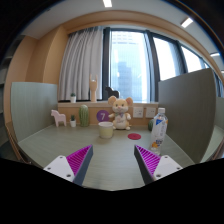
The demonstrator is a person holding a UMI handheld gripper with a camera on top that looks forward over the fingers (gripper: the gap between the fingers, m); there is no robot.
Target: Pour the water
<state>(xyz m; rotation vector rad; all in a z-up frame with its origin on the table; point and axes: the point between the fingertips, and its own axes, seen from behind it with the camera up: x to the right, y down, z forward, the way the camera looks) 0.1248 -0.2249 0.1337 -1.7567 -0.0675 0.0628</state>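
Note:
A clear water bottle (158,125) with a blue label and blue cap stands upright on the pale green table (112,152), ahead of my fingers and to the right. A pale yellow cup (106,130) stands further ahead, near the middle, next to a pink coaster (134,136). My gripper (112,160) is open over bare table, nothing between its magenta pads (78,158), well short of both bottle and cup.
A plush mouse toy (119,111) sits behind the cup. A small white unicorn figure (59,118) and purple item (100,117) stand at the back left. Grey partition panels (186,100) wall both sides; windows with curtains lie beyond.

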